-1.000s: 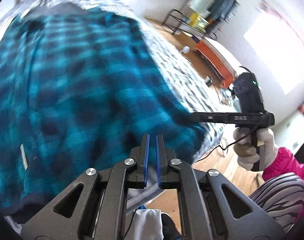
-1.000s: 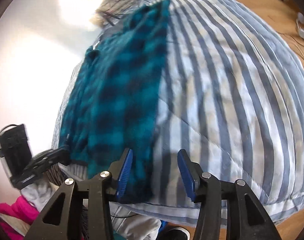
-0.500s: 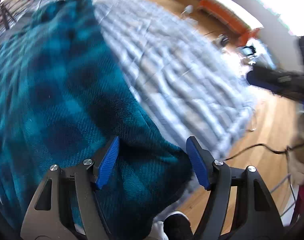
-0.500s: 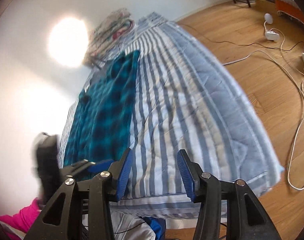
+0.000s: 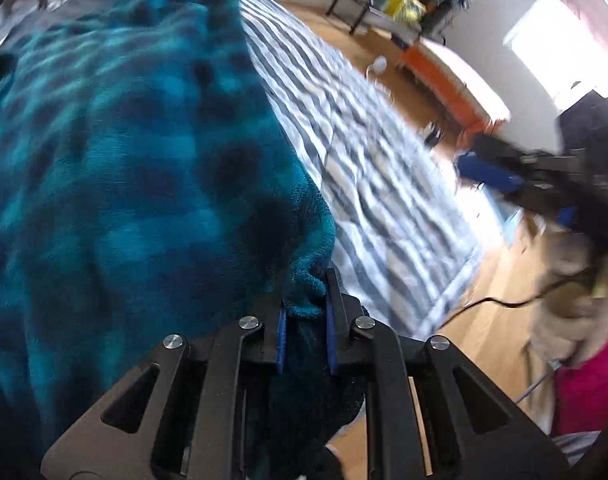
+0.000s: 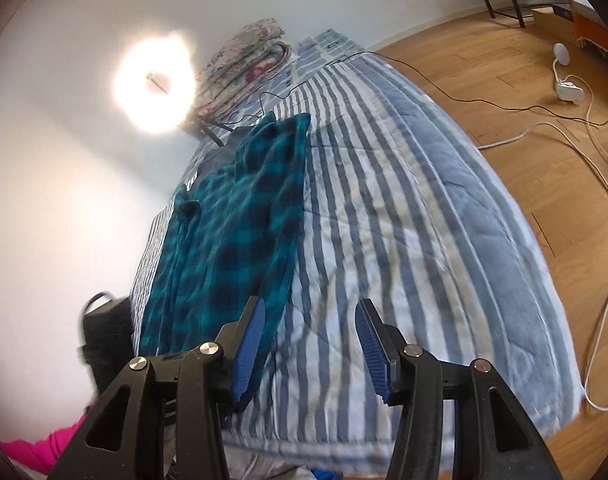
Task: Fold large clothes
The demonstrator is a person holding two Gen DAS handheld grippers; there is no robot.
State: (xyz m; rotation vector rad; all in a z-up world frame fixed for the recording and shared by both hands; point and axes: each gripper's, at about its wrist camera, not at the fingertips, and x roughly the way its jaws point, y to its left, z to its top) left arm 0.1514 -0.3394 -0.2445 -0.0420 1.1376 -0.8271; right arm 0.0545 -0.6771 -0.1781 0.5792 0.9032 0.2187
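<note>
Now pinching fleecy teal plaid garment (image 5: 136, 184) corner: left gripper (image 5: 304, 316), just closed; right gripper (image 6: 307, 344) spread, angled down over striped quilt (image 6: 415, 216).

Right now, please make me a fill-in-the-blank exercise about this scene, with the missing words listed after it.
1. The left hand-held gripper is shut on a corner of the teal plaid ____.
2. The garment lies on a striped ____, near the wall side.
3. The right hand-held gripper is ____, with nothing between its blue pads.
4. Cables trail over the wooden ____ beside the bed.

Missing words: garment; quilt; open; floor
</note>
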